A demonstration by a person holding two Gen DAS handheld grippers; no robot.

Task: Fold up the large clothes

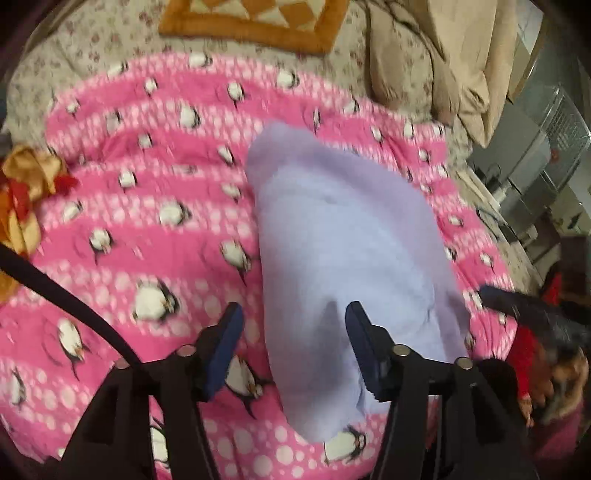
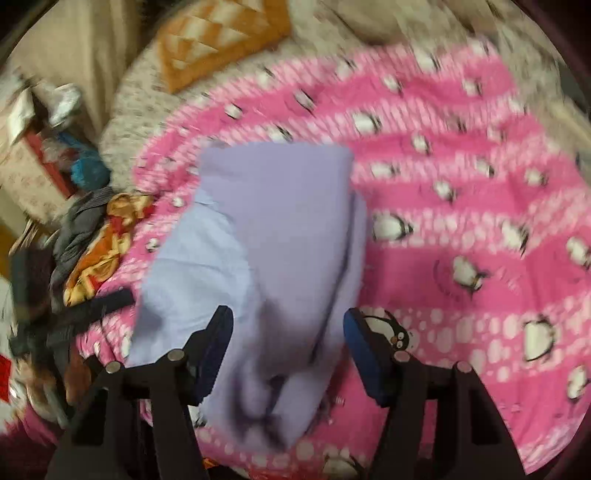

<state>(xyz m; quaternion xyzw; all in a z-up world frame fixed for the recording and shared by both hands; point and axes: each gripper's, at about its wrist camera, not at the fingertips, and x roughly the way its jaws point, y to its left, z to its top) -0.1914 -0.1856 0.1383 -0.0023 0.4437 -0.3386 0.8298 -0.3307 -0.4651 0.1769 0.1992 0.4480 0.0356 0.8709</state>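
Folded garment (image 1: 343, 236) on blanket (image 1: 147, 221), cushion (image 1: 255, 26) behind, clothes pile (image 2: 92, 236) beside

no readable text, labels, brands or numbers in either view, pink blanket (image 1: 147, 206) carries only a penguin and dot print, motion blur throughout

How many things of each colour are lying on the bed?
Lavender: 1, the folded garment
Pink: 1, the penguin blanket
Orange: 2, the patchwork cushion and the crumpled orange and red cloth
Beige: 1, the bundle at the far edge
Total: 5
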